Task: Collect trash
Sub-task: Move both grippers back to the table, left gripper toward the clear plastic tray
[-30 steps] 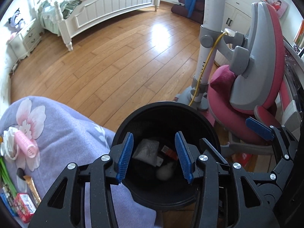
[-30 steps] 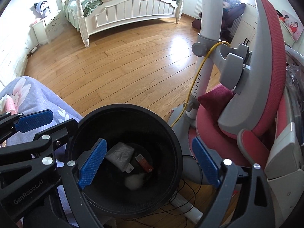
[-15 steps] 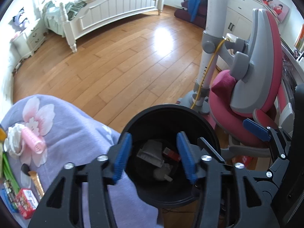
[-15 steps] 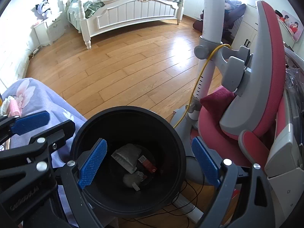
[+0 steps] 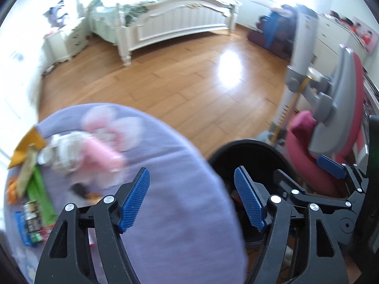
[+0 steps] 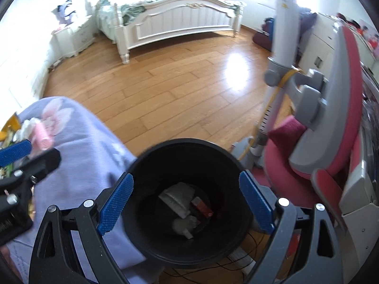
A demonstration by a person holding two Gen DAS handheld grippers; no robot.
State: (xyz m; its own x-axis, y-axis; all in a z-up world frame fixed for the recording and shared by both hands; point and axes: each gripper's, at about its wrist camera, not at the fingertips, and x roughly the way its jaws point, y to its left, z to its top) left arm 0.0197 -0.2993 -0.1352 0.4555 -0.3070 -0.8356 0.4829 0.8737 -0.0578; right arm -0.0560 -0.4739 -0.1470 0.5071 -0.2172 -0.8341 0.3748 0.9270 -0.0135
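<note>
Moved: left tool has swung left off the bin and now hangs over the purple cloth; right tool stays above the bin mouth, a little closer in.
Bin: black, round, on the wood floor just beside the cloth's edge; in the left view only its far rim shows, to the right of the cloth.
In the bin: a grey-white packet, a red wrapper and a white crumpled wad, all on the bottom, touching or nearly so.
Trash on the cloth: a pink roller lying against white crumpled paper, blurred; green and yellow wrappers and small printed packs at the left edge; a dark bit near the left tool's left finger.
Left tool: fingers apart, nothing between them.
Right tool: fingers wide apart, straddling the bin opening, nothing held.
Around: pink and grey chair right of the bin, a grey pole with a yellow cable beside it, a white bed across the floor, cables under the bin.
</note>
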